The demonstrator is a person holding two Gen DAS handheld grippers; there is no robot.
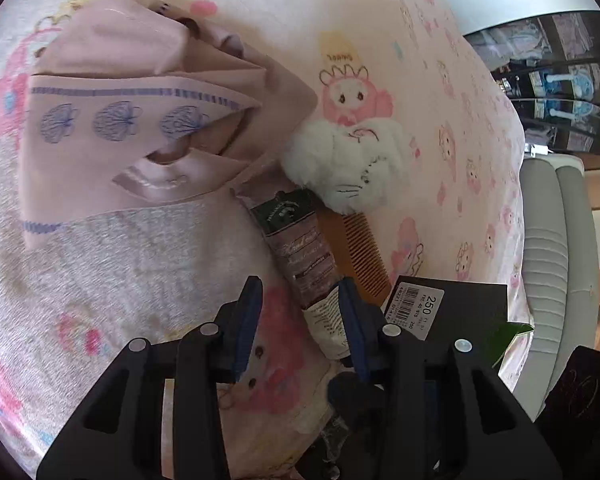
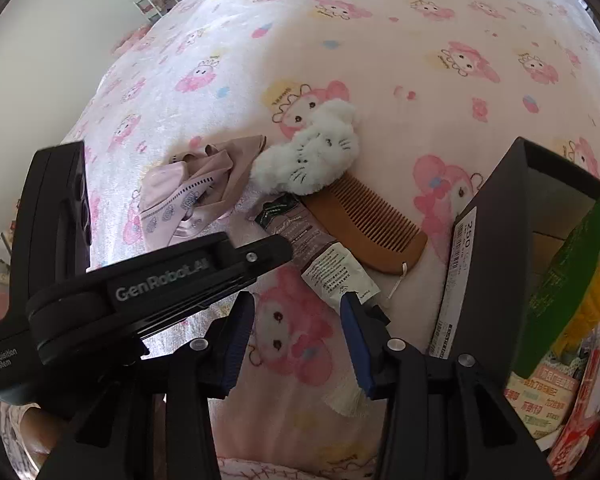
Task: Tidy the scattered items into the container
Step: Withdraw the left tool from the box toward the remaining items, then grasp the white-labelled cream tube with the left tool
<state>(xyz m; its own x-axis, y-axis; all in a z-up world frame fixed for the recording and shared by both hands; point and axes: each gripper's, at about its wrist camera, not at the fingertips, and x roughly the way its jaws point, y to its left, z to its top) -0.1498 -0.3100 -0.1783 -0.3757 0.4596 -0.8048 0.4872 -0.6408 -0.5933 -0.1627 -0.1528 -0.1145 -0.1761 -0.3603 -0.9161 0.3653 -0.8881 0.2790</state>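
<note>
On the bed, the hand-cream tube (image 1: pixel 300 256) is seen just beside the wooden comb (image 1: pixel 360 248), its long axis running away from the empty, wide-parted fingers of the nearer left gripper (image 1: pixel 300 308), the right gripper (image 2: pixel 296 316) likewise gaping empty.

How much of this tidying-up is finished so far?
Some colourful packets already sit in the black box. Nothing is in hand: the left hand-held gripper and the right hand-held gripper are both open. Still on the bed are the pink scarf, white plush toy, wooden comb and hand cream tube.
</note>
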